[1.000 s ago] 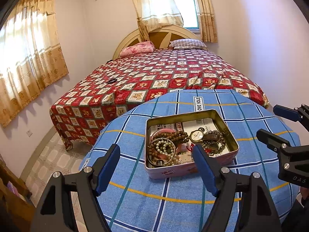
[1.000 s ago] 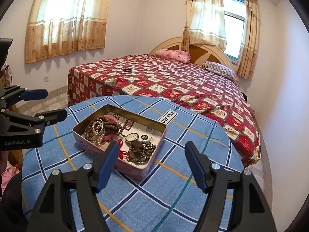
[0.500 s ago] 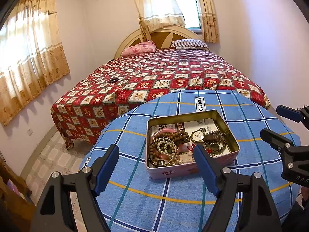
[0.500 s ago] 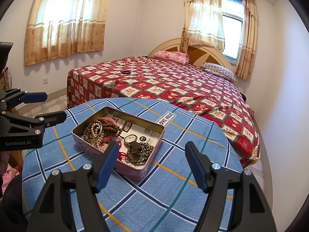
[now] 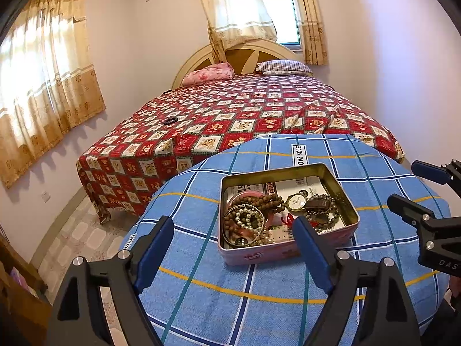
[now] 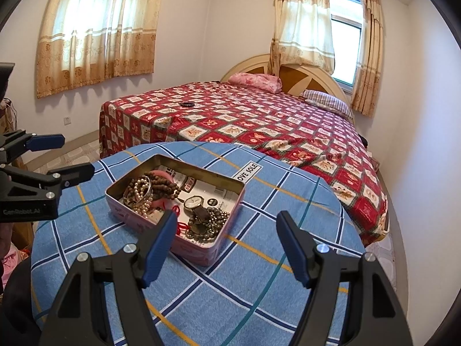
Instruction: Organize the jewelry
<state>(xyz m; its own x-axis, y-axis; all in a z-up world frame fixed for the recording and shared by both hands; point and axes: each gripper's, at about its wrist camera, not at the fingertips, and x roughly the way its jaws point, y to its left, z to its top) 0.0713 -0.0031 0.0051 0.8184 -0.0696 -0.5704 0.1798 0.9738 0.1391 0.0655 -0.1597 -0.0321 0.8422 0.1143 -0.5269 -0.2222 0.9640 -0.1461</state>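
An open pink tin (image 5: 288, 252) sits on the round table's blue plaid cloth (image 5: 230, 294). It holds a brown wooden bead string (image 5: 259, 201), a pearl bracelet (image 5: 247, 222), a gold-faced watch (image 5: 295, 201) and dark metallic beads (image 5: 325, 216). My left gripper (image 5: 232, 225) hovers just short of the tin's near wall, its jaws opening with nothing held between them. My right gripper (image 6: 227, 217) hangs open over the tin's near right corner (image 6: 201, 250), holding nothing. Each gripper also shows in the other's view: the right gripper (image 5: 403, 183) and the left gripper (image 6: 76, 155).
Behind the table stands a bed with a red patchwork cover (image 5: 259, 109), and a small black bracelet (image 5: 170, 120) lies on it. A white label (image 5: 300, 155) marks the cloth beyond the tin. Curtained windows line the walls, with tiled floor at the left.
The left gripper's fingers have spread slightly wider. Both hands and the tin stay where they were.
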